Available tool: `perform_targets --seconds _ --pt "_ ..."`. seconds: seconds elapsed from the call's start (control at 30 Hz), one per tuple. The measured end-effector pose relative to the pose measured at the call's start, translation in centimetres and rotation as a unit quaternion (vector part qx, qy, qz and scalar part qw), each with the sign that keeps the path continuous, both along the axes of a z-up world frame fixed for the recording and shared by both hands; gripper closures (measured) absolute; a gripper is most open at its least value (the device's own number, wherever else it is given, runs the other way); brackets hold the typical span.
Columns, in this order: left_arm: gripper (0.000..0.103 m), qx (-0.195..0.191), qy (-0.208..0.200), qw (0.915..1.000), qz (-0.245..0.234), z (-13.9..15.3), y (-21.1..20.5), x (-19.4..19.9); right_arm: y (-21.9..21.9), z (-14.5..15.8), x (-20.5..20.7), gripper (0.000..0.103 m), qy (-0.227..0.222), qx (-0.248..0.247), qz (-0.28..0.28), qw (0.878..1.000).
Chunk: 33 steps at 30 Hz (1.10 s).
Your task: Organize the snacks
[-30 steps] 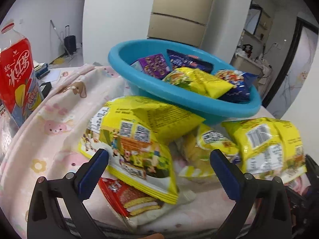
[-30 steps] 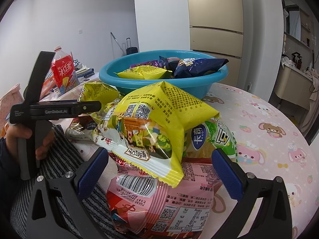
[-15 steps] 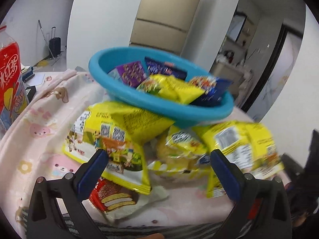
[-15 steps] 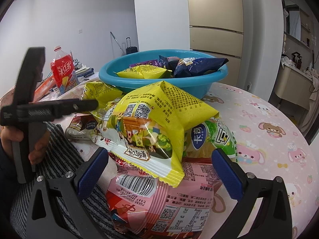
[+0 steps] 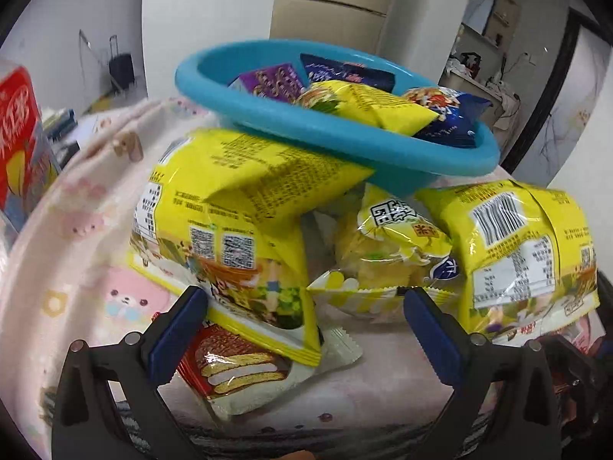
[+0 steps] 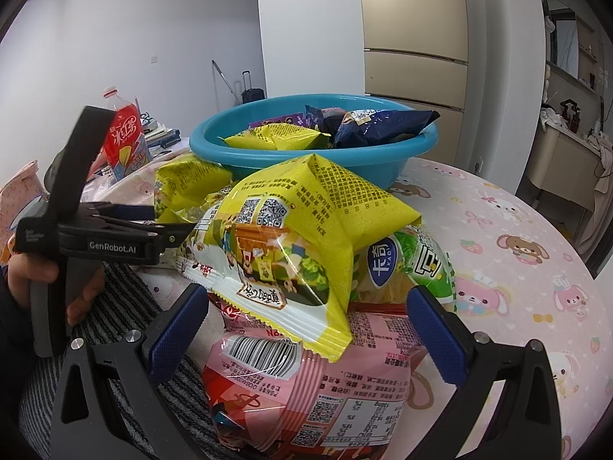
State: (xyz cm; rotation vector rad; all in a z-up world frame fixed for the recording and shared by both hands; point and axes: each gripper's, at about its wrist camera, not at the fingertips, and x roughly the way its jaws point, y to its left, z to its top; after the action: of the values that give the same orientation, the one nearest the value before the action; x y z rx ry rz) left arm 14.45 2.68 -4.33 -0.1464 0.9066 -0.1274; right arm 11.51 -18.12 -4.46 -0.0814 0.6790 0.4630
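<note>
— Beyond both claws, farthest off, sat the round blue plastic basin (image 6: 314, 153), already holding several packets, on the pink cartoon-print tablecloth (image 6: 517, 253). How did the claws stand?

— Both were spread wide and pinched nothing. The right gripper (image 6: 306, 320) hung over the heap; the left gripper (image 5: 304, 326) faced it from the other side.

— And the loose snacks?

— Heaped between the claws and the basin. The big puffed yellow crisp bag (image 6: 302, 237) lay on top, its lower edge just ahead of the right claw's fingers. Under it, right between those fingers, lay the pink foil packet with the barcode (image 6: 306, 379). Behind, toward the right finger, a clear green-labelled bag (image 6: 417, 264).

— What worried you?

— I judged the yellow bag slick and air-filled. A pinch on its belly might have squirted it out, or burst it.

— And the pile?

— It leaned on its neighbours. Lifting it could have tipped them toward the near edge.

— Smaller things?

— From the left claw's view, a small white packet picturing a chocolate pie (image 5: 245, 375) sat pinned beneath the yellow bag, beside the left finger. Closing there might have caught both wrappers. Both claws aiming at one bag risked a clash, too.
</note>
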Motion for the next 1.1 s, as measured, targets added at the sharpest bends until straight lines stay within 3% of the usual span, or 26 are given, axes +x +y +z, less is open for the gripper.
perform_targets --seconds 0.6,1.1 --pt "0.0 0.003 0.003 1.0 -0.003 0.0 -0.4 0.1 -0.2 -0.4 -0.1 0.0 0.004 0.003 -0.001 1.0" --pt "0.0 0.036 0.011 0.9993 -0.004 -0.4 -1.3 0.1 0.0 -0.3 -0.1 0.0 0.006 0.002 -0.001 1.0"
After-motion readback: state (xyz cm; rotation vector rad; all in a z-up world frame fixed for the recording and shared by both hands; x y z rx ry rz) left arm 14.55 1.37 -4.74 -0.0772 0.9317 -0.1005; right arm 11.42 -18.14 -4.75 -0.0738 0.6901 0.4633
